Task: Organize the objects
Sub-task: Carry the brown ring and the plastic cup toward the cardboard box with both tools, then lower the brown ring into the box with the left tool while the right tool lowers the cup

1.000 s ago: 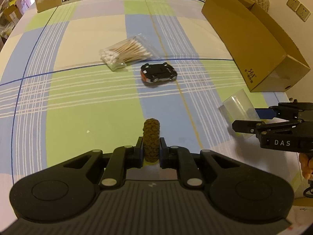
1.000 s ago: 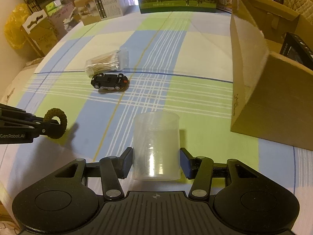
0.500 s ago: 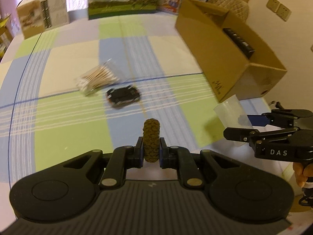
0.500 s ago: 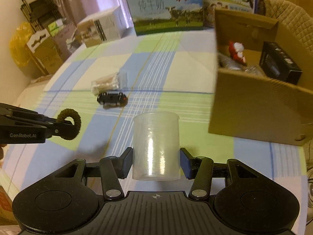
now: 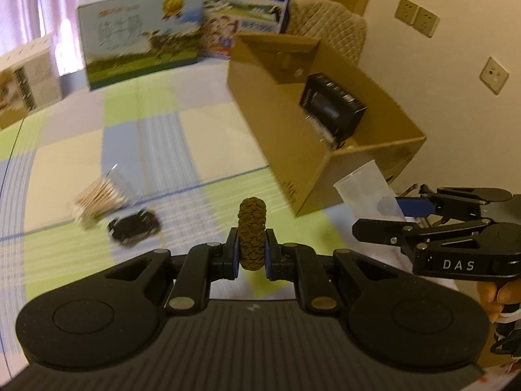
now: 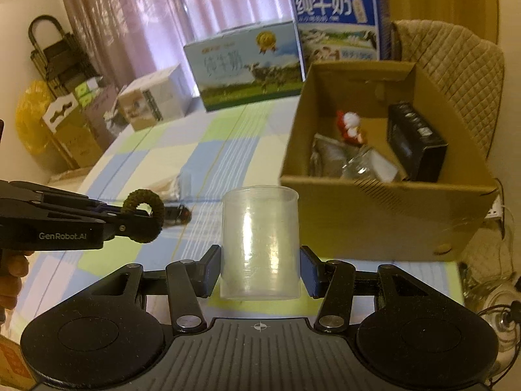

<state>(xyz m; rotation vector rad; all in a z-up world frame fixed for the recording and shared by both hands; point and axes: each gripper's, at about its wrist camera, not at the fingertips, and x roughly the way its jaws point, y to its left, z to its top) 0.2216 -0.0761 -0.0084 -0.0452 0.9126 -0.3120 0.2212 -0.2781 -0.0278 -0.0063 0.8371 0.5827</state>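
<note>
I hold both loads lifted above the table to clear the box wall: left gripper jaws clamped on the scrunchie, right gripper jaws clamped on the cup, box just beyond.

Tablecloth: checked in pale blue, lime green and cream, with thin white stripes and dark blue lines. Cardboard box: plain brown. Hair tie: olive-brown, knobbly. Cup: clear, colourless. Toy car: black with a red touch. Cotton swabs: tan sticks, white tips. Milk carton: pale blue and green, meadow print.
</note>
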